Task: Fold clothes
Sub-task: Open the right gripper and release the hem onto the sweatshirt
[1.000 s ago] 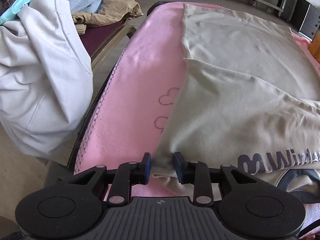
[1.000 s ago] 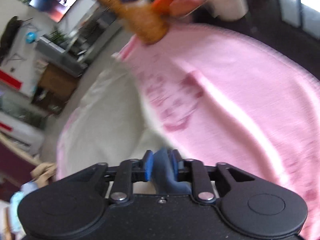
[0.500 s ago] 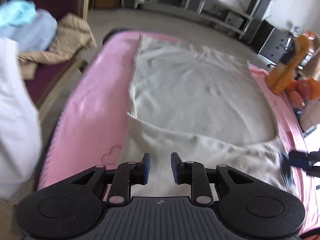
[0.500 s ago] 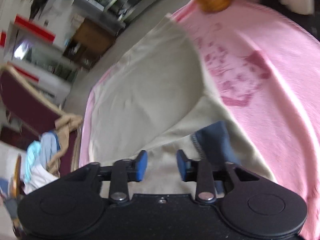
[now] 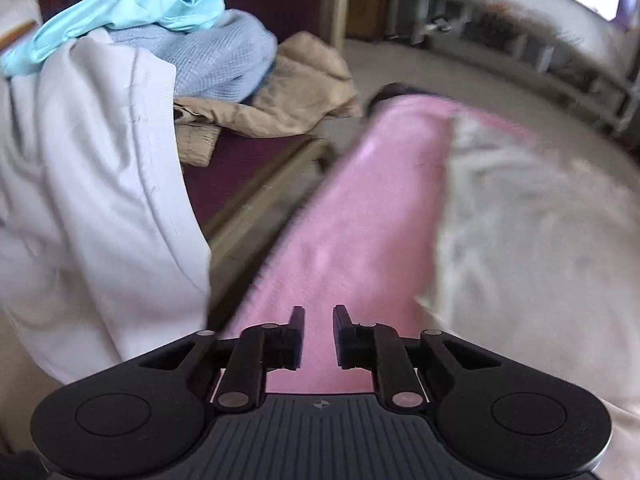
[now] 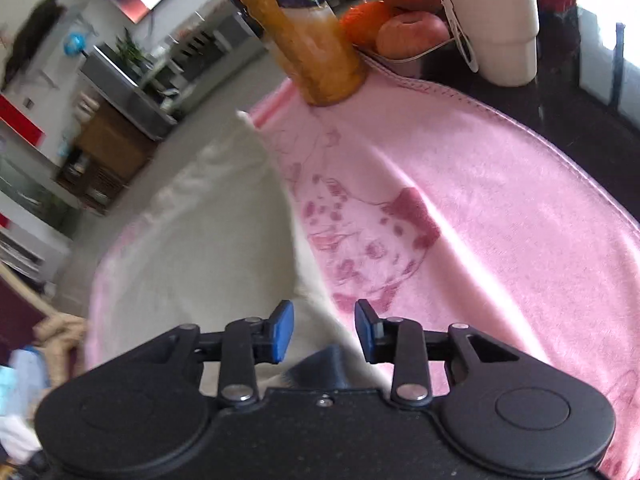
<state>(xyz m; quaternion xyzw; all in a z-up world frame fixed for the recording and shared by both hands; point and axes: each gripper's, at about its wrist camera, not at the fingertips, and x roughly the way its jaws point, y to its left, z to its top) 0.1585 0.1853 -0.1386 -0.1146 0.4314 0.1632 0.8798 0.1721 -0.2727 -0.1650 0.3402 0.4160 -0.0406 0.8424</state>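
While the beige shirt [image 5: 532, 216] lies spread on the pink blanket [image 5: 352, 240], neither claw is seen to grip it. The left gripper [image 5: 317, 338], which a second earlier had the shirt's near edge between its pads, is now shown over bare blanket beside the shirt's left edge; its jaws are closing, with nothing between them. The right gripper [image 6: 324, 330], earlier clenched on the dark collar [image 6: 320, 368], is now released: its jaws stand apart and are closing slightly, the collar and a strip of shirt lying below the gap, untouched by the blue pads [image 6: 282, 332]. The shirt's upper part is thus taken to have been laid down over its lower part, so one fold is judged complete. Beyond the blanket's left side, a heap of unfolded clothes [image 5: 120, 128] is seen on a chair; past its far right corner, a bottle [image 6: 304, 36] and fruit [image 6: 404, 12] are set.
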